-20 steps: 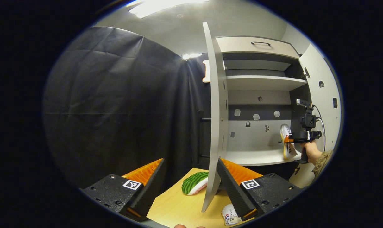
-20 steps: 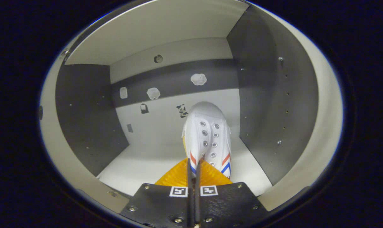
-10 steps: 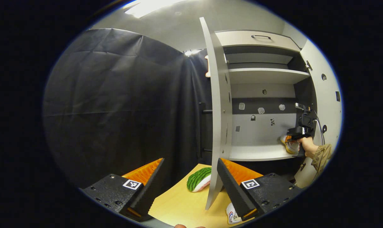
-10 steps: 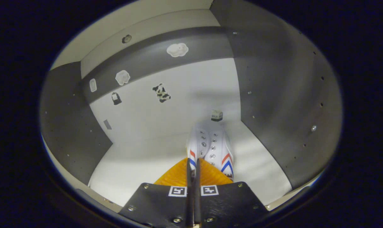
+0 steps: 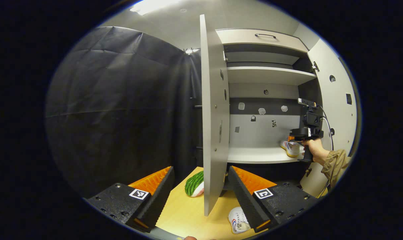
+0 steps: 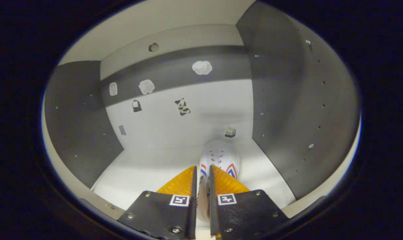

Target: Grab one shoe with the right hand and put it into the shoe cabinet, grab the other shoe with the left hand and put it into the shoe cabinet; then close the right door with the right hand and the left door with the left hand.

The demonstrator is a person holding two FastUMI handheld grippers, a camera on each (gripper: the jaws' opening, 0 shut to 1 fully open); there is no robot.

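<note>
One white shoe (image 6: pixel 221 158) with red and blue stripes lies on the lower shelf (image 6: pixel 148 170) of the shoe cabinet, close to its right wall. My right gripper (image 6: pixel 202 170) is open a little, with the shoe's heel edge in the gap between the fingers. The left gripper view shows that shoe (image 5: pixel 290 148) on the shelf, with the right gripper (image 5: pixel 301 133) and a hand (image 5: pixel 316 150) behind it. The other white shoe (image 5: pixel 238 224) lies on the wooden table (image 5: pixel 188 213), beside my open, empty left gripper (image 5: pixel 200 168).
The cabinet's left door (image 5: pixel 213 116) stands open, edge-on, right in front of my left gripper. The right door (image 5: pixel 334 106) is swung open too. A green striped watermelon-like thing (image 5: pixel 194 184) sits on the table by the left door's foot. An upper shelf (image 5: pixel 268 71) is bare.
The right gripper lowered the shoe onto the lower shelf, and its fingers have parted slightly. The left gripper's view shifted, so the left door now sits more to the left.
</note>
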